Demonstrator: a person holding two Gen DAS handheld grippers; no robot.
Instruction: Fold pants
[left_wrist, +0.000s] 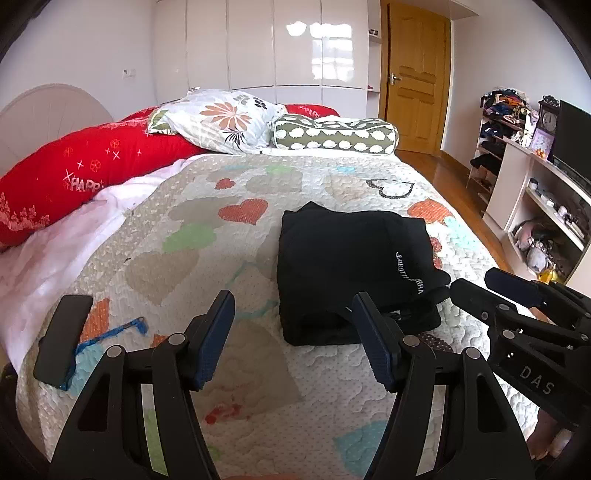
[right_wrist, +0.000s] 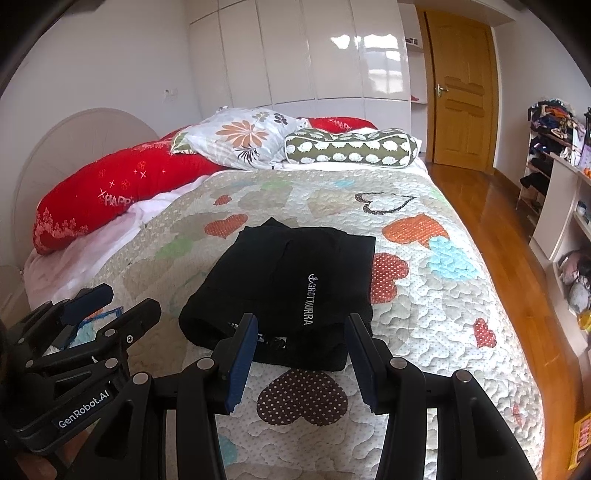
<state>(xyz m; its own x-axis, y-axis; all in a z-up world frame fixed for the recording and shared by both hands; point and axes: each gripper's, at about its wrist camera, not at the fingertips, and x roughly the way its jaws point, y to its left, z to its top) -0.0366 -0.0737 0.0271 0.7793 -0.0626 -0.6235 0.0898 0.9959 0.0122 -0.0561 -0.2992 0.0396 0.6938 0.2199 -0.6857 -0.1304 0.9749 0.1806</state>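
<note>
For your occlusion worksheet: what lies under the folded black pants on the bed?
The heart-patterned quilt shows all around the black pants, so they rest on it. The patch directly beneath is covered.

- A home bedroom.
- A bed (right_wrist: 424, 332) under a heart-patterned quilt (right_wrist: 436, 295), with a rounded headboard (right_wrist: 66, 155).
- Pillows (right_wrist: 243, 138) and a red duvet (right_wrist: 122, 184) heaped at its head.
- A glossy white wardrobe (right_wrist: 314, 51) beside a wooden door (right_wrist: 461, 92).
- Wooden floor (right_wrist: 487, 206); cluttered shelves (left_wrist: 539, 206) and a clock (left_wrist: 549, 120).
</note>
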